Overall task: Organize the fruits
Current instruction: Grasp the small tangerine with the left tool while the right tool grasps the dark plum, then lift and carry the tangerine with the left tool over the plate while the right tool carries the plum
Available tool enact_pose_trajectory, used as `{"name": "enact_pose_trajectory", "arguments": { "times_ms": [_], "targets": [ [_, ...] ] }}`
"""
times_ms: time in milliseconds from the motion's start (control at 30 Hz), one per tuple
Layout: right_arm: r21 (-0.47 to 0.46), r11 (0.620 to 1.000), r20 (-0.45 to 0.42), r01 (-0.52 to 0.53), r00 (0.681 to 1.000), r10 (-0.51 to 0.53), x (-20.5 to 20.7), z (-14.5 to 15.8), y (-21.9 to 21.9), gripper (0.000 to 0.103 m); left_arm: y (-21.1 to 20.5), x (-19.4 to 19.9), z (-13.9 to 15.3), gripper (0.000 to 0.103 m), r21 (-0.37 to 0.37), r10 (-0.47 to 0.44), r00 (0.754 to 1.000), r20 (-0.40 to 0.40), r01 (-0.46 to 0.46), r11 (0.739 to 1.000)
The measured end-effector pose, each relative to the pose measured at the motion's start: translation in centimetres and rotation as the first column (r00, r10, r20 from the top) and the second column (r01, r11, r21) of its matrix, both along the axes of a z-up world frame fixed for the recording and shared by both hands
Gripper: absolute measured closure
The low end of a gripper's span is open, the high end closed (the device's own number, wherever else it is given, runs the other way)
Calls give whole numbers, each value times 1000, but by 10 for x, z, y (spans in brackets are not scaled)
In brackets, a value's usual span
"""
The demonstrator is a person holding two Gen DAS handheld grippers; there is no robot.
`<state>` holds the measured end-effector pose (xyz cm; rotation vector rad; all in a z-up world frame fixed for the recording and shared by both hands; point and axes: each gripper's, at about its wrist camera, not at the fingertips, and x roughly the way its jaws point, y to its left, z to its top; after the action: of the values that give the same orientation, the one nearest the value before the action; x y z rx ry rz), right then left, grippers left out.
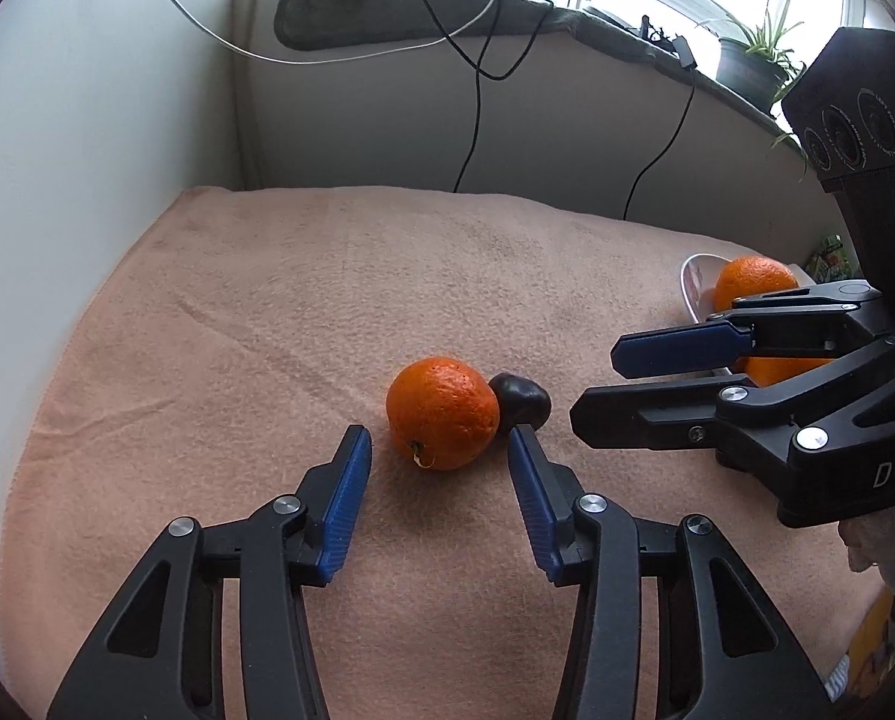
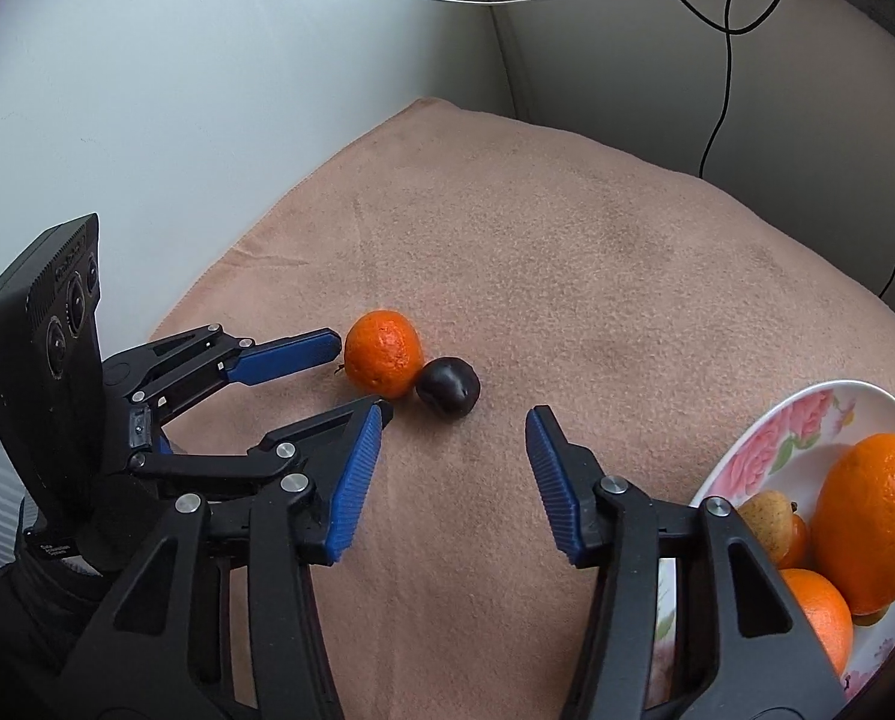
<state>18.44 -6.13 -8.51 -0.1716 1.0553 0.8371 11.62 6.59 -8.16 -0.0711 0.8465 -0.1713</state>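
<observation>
I hold one pair of tongs in each hand, and both point down at a slant over the pink blanket (image 1: 267, 300).

My left tongs (image 1: 438, 453) sit low, just above the blanket, near its middle. The jaws are part way open and hold nothing. A small orange (image 1: 441, 414) lies on the blanket right at the tips. It fills most of the gap, but the blue pads (image 1: 345, 510) do not press on it. The right tip is just beside a dark plum (image 1: 522, 401), which touches the orange on its right side.

My right tongs (image 2: 456, 417) come in from the right side of the blanket, also slanted down. Their jaws are part way open too, and they are empty. The plum (image 2: 448, 387) lies just past their tips, a bit left of the gap. In the left view these tongs (image 1: 597, 384) point sideways at the plum and stop short of it.

A white plate with pink flowers (image 2: 765, 438) sits near the right edge of the blanket. It holds a big orange (image 2: 873, 510), another orange (image 2: 819, 612) and a small yellow fruit (image 2: 768, 519).
</observation>
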Motion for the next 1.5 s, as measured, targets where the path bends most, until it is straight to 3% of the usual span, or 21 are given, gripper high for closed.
{"name": "enact_pose_trajectory", "arguments": {
  "times_ms": [233, 400, 1100, 1167, 1233, 1500],
  "targets": [
    [-18, 1000, -31, 9, 999, -9, 9, -8, 7, 60, 2, 12, -4, 57, 5, -17, 1000, -13, 17, 1000],
    [-17, 1000, -44, 9, 999, -10, 12, -10, 11, 60, 3, 14, -5, 66, -10, -25, 1000, -12, 24, 1000],
    [-35, 999, -96, 14, 995, -17, 26, -24, 28, 60, 7, 9, -5, 68, 2, -26, 1000, 7, 26, 1000],
    [-37, 999, -92, 8, 996, -11, 26, -24, 31, 63, 7, 10, -5, 68, 0, -27, 1000, 6, 27, 1000],
    [-37, 999, -97, -1, 995, -3, 26, -24, 33, 73, 8, 11, -5, 68, -1, -29, 1000, 7, 29, 1000],
    [-36, 999, -83, -4, 997, 1, 20, -19, 35, 74, 7, 10, -5, 69, -4, -24, 1000, 14, 24, 1000]
  ]
}}
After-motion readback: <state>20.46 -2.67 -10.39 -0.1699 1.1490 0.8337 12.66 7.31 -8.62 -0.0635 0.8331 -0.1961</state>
